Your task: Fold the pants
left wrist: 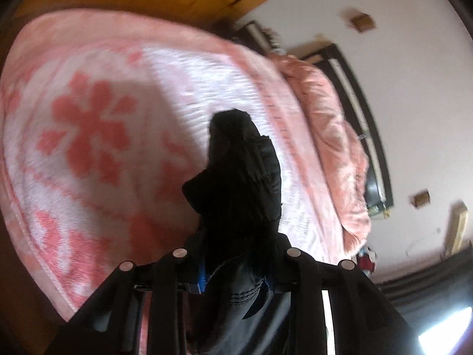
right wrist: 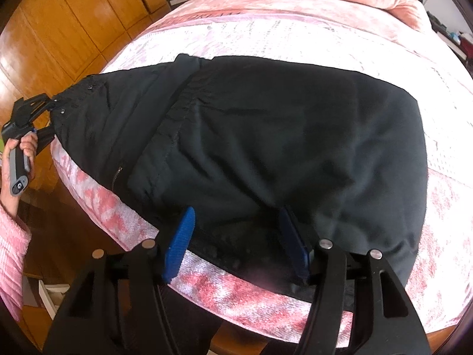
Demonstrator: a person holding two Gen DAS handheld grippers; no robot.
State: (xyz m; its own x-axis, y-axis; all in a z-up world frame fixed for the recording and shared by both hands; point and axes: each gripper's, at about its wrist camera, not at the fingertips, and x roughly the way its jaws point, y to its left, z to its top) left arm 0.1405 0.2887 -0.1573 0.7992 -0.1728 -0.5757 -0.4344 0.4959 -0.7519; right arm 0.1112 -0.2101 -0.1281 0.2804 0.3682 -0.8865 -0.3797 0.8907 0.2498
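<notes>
Left wrist view: the left gripper [left wrist: 236, 269] is clenched on a bunched, matte black corner of the pants [left wrist: 242, 177], lifted above the fuzzy pink floral blanket [left wrist: 88, 118]. That thin pinch could slip out.

Right wrist view: the pants [right wrist: 280, 136] lie across the bed; the right gripper [right wrist: 236, 236] stands released, its ribbed blue pads straddling the near hem, so that side may drag
</notes>
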